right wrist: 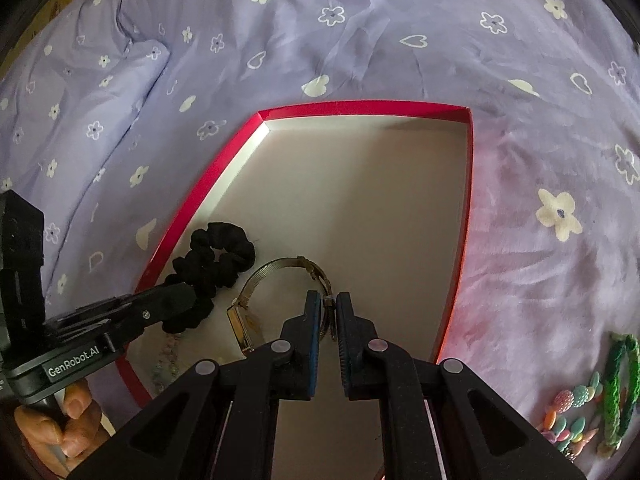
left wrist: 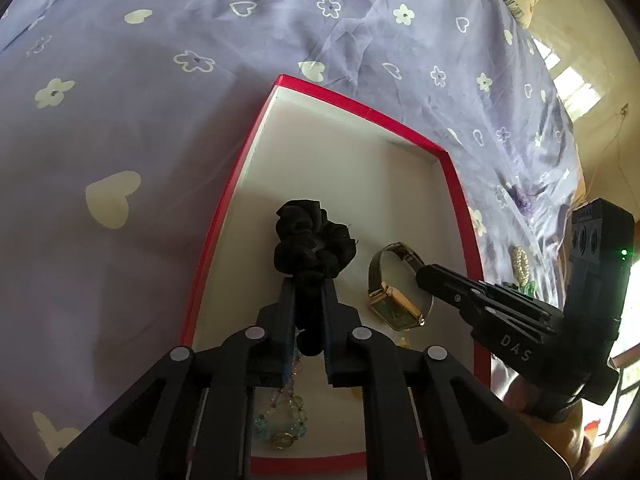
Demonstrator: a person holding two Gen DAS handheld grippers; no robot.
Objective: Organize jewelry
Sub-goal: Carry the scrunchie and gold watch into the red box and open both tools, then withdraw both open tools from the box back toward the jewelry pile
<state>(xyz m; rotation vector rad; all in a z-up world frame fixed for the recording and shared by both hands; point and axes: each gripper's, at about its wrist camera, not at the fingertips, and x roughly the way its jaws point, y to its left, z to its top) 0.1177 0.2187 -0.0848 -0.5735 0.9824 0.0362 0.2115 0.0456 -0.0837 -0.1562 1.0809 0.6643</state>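
left tongs [left wrist: 308, 292] grip the black scrunchie [left wrist: 314, 242] and right tongs [right wrist: 329, 304] clamp the watch [right wrist: 276, 300] strap, both set low inside the red box [right wrist: 360, 105] for grouped storage

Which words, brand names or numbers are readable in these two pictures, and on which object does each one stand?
"DAS": on the body of the right gripper, seen from the left wrist view; the letters run on under shadow.
"GenRobot.AI": on the body of the left gripper, seen from the right wrist view.
Watch dial: too small and dark to read.
Red box: no text visible.
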